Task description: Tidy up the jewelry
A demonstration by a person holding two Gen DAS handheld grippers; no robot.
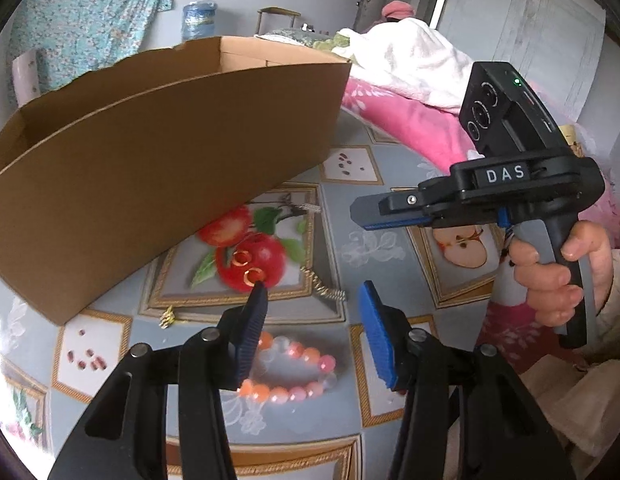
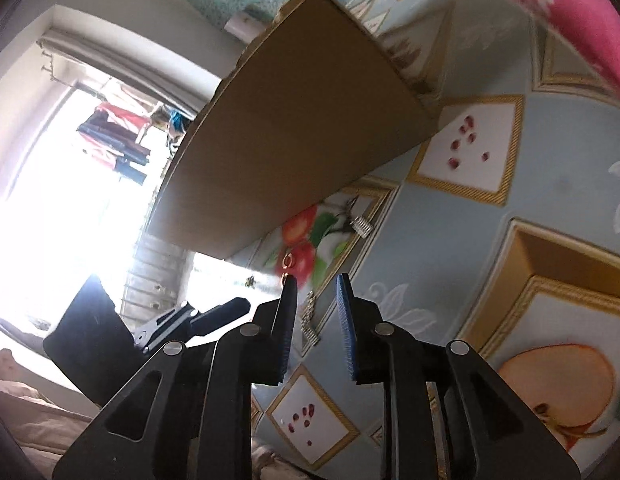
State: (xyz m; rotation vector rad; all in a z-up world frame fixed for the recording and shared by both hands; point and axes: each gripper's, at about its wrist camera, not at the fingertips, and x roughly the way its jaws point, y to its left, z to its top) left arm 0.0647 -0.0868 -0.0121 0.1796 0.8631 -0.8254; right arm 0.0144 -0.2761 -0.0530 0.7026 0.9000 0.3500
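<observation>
A brown cardboard box stands open on the fruit-print tablecloth. A pink and orange bead bracelet lies on the cloth below my left gripper, which is open and empty above it. Two gold rings lie on the printed apple just beyond the left fingertip. A gold chain and a small gold piece lie nearby. A silver piece lies by the box. My right gripper is open and empty, held sideways above the cloth; it shows in the left wrist view. The box, rings and chain show in the right wrist view.
A pink blanket and a white cloth lie behind the table on the right. A floral curtain hangs at the back left. A bright window is behind the box in the right wrist view.
</observation>
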